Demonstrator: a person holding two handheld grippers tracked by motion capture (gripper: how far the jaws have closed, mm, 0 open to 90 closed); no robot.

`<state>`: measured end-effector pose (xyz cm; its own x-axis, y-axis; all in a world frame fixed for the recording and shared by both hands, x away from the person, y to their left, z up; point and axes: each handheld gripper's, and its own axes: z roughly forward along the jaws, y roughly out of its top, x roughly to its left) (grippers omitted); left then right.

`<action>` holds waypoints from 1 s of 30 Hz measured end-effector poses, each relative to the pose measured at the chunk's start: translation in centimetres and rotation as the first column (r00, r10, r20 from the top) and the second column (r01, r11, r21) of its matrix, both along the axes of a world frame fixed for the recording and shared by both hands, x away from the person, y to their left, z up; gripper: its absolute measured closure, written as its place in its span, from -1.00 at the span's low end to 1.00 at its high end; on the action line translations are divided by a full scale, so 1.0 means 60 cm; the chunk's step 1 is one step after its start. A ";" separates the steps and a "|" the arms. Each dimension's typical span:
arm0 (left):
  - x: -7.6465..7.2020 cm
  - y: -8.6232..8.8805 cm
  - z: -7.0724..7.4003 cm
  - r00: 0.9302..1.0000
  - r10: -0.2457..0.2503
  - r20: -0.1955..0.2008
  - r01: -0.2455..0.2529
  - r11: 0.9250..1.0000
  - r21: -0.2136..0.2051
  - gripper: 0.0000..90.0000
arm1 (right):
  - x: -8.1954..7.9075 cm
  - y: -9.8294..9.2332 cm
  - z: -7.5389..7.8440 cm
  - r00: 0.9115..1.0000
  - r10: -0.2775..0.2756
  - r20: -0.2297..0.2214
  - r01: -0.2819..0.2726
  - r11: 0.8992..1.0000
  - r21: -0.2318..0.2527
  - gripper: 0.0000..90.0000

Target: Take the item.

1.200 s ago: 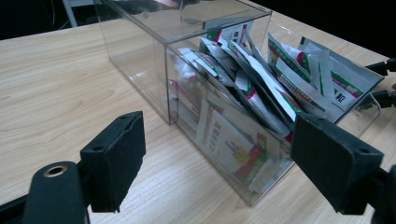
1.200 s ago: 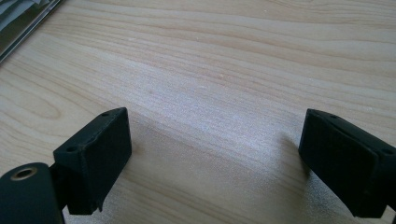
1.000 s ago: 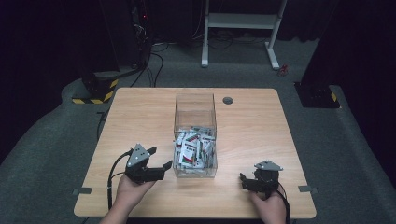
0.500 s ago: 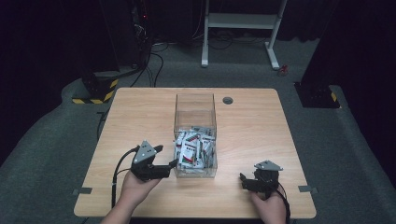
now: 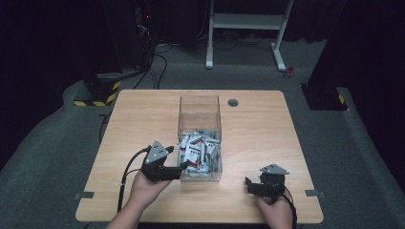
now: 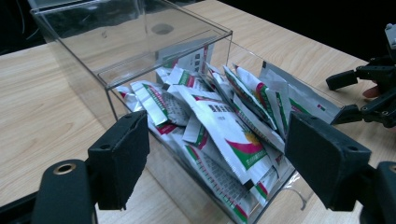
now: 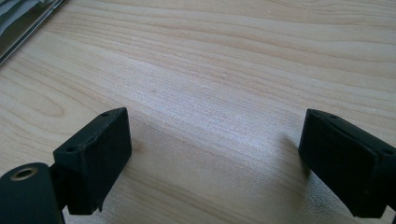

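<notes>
Print on the sachets (image 6: 219, 126) is too small to read, and the bottom ones are buried in the heap. They fill the near end of the clear box (image 5: 199, 112) mid-table; its far end sits bare. Left gripper (image 5: 182, 166) is at the box's near-left corner, jaws wide apart, nothing between them. Right gripper (image 5: 249, 183) rests by the table (image 5: 143, 109) near edge toward the right corner, also spread wide over bare wood, well apart from the box.

Clear box (image 5: 199, 119) upright; sachets (image 6: 219, 121) heaped inside.

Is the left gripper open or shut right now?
Open: the left gripper has its fingers spread wide, facing the packets.
</notes>
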<state>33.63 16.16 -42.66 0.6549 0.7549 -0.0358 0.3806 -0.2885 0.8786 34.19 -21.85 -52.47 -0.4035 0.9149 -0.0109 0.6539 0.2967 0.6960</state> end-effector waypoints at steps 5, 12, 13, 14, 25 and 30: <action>0.005 -0.011 0.001 1.000 -0.001 -0.003 0.001 1.000 -0.002 -0.49 | 0.000 0.000 0.000 1.000 0.002 -0.001 -0.002 1.000 0.001 -0.80; 0.012 -0.022 0.001 1.000 -0.005 -0.009 0.005 1.000 -0.001 -0.48 | 0.000 0.000 0.000 1.000 0.011 0.001 -0.011 1.000 -0.002 -0.80; 0.013 -0.023 0.001 1.000 -0.006 -0.010 0.006 1.000 0.000 -0.48 | 0.000 0.000 0.000 1.000 0.013 0.001 -0.013 1.000 -0.002 -0.80; 0.015 -0.027 0.001 1.000 -0.007 -0.012 0.007 1.000 0.002 -0.48 | 0.000 0.000 0.000 1.000 0.012 0.000 -0.012 1.000 -0.001 -0.80; 0.024 -0.033 -0.005 0.999 -0.006 -0.033 0.006 1.000 0.008 -0.45 | 0.000 0.000 0.000 1.000 0.016 0.000 -0.016 1.000 -0.001 -0.80; 0.026 -0.035 -0.006 0.999 -0.006 -0.041 0.006 1.000 0.009 -0.43 | 0.000 0.000 0.000 1.000 0.017 0.000 -0.017 1.000 -0.001 -0.80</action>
<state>35.20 14.09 -43.02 0.6575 0.7514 -0.0553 0.4143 -0.2992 0.8596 34.17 -21.82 -52.47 -0.4191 0.9078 -0.0115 0.6490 0.3084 0.6955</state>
